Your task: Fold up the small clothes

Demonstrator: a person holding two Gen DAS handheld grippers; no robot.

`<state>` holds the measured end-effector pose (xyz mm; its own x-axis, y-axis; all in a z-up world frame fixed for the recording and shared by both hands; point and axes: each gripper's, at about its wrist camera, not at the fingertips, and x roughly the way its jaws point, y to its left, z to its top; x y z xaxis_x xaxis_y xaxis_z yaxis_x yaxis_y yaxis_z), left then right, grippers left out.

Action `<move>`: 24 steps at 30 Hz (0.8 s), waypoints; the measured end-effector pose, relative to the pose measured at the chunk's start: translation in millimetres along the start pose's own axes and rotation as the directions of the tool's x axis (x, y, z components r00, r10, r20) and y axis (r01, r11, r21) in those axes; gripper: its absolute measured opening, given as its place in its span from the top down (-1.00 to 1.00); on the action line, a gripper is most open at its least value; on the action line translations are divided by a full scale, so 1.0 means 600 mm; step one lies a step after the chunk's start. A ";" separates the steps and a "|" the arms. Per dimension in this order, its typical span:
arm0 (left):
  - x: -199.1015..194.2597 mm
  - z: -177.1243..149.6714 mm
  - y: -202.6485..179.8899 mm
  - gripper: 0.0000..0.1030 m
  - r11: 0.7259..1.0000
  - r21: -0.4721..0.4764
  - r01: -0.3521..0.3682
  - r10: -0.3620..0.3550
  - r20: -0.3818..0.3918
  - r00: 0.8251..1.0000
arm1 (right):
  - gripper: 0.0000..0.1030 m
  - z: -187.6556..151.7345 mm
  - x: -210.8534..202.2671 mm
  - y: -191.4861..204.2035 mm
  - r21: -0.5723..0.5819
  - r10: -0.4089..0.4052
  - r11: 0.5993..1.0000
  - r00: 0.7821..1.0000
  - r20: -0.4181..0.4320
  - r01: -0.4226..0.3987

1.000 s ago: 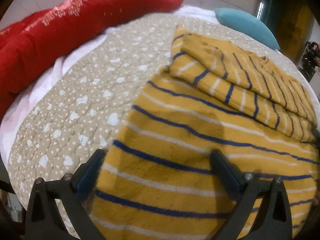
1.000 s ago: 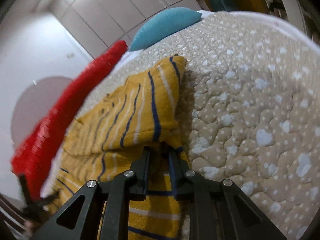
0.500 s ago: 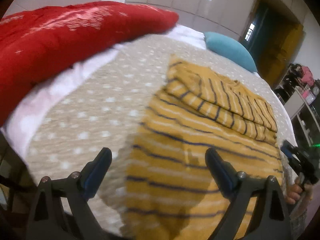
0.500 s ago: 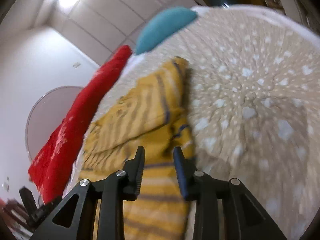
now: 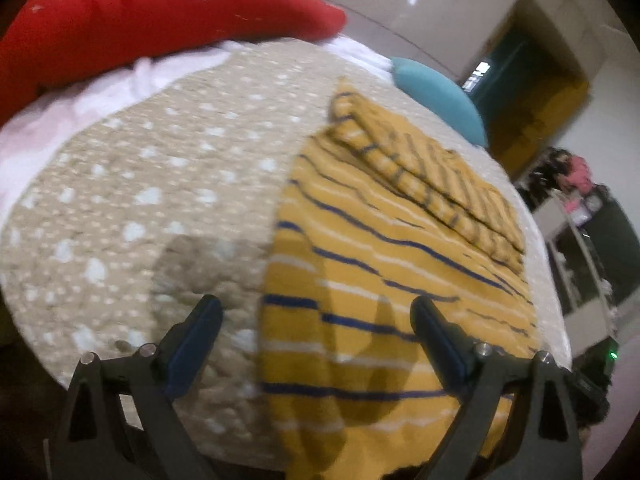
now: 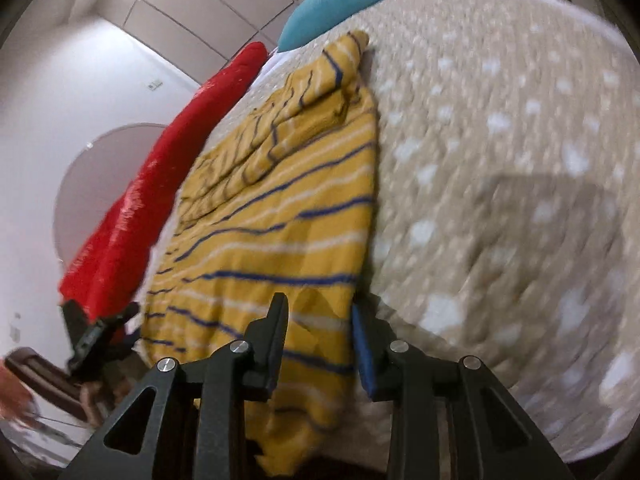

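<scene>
A yellow sweater [image 5: 384,264] with blue and white stripes lies flat on the beige dotted quilt [image 5: 152,208]. Its sleeves [image 5: 424,176] are folded across the far part, and its hem droops over the bed's near edge. My left gripper [image 5: 316,314] hovers wide open above the hem, with the sweater's left edge below the gap between its fingers. In the right wrist view the sweater [image 6: 280,208] shows its right edge under my right gripper [image 6: 318,312], whose jaws stand partly apart and press on nothing. The left gripper [image 6: 92,336] also shows at the far left of that view.
A long red cushion [image 5: 152,12] lies along the far left side of the bed on a white sheet [image 5: 60,116]. A teal pillow [image 5: 436,96] sits at the head end. Beyond the bed's right side are a doorway [image 5: 516,92] and cluttered shelves [image 5: 580,208].
My right gripper let go of the sweater's fold, opened partway and drew back toward the hem. The left gripper also pulled back to the near edge and shifted left, staying open.
</scene>
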<state>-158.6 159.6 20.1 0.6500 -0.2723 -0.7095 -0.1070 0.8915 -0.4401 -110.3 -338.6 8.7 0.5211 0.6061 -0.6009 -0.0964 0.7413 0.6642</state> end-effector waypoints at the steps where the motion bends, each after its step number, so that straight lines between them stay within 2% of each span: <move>1: 0.001 0.000 -0.002 -0.68 1.000 -0.003 0.013 -0.013 -0.004 1.000 | 0.31 -0.005 0.000 0.000 0.022 0.026 0.999 1.000 0.000 -0.026; 2: 0.001 -0.002 -0.002 -0.30 1.000 -0.007 0.028 -0.028 -0.012 1.000 | 0.31 -0.008 0.002 0.000 0.034 0.053 0.998 0.999 -0.005 -0.053; 3: 0.002 -0.002 -0.001 -0.11 0.999 -0.011 0.039 -0.040 -0.022 0.999 | 0.31 -0.012 0.005 0.001 0.048 0.087 0.995 0.996 -0.014 -0.086; 4: 0.003 -0.004 0.002 0.19 0.998 -0.024 0.059 -0.060 -0.036 0.998 | 0.31 -0.016 0.010 0.004 0.060 0.119 0.991 0.993 -0.024 -0.118; 5: 0.002 -0.007 0.006 0.31 0.996 -0.036 0.076 -0.077 -0.043 0.996 | 0.31 -0.020 0.017 0.007 0.066 0.143 0.988 0.989 -0.036 -0.140; 8: -0.002 -0.019 0.015 0.32 0.991 -0.073 0.116 -0.120 -0.046 0.992 | 0.31 -0.037 0.032 0.010 0.086 0.199 0.977 0.978 -0.060 -0.194; 12: -0.006 -0.039 0.015 0.29 0.990 -0.074 0.123 -0.128 -0.055 0.990 | 0.31 -0.060 0.037 0.003 0.124 0.264 0.959 0.962 -0.072 -0.254; 16: -0.009 -0.066 0.008 -0.05 0.987 -0.061 0.151 -0.155 -0.063 0.986 | 0.31 -0.095 0.044 -0.001 0.123 0.279 0.956 0.953 -0.116 -0.265; 17: -0.008 -0.071 0.005 -0.06 0.987 -0.053 0.149 -0.153 -0.068 0.986 | 0.31 -0.107 0.048 0.000 0.122 0.277 0.957 0.952 -0.131 -0.262; 22: -0.002 -0.071 -0.004 -0.06 0.992 -0.027 0.120 -0.122 -0.075 0.990 | 0.36 -0.131 0.053 0.004 0.106 0.241 0.968 0.961 -0.137 -0.228; 24: 0.000 -0.072 -0.010 0.20 0.998 -0.006 0.070 -0.070 -0.077 0.995 | 0.36 -0.133 0.052 0.014 0.084 0.213 0.976 0.967 -0.140 -0.203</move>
<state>-190.4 138.9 -1.2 0.5960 -0.3611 -0.7172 -0.0661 0.8681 -0.4920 -162.6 -290.4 -40.0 0.3645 0.7846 -0.5015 -0.1283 0.5758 0.8075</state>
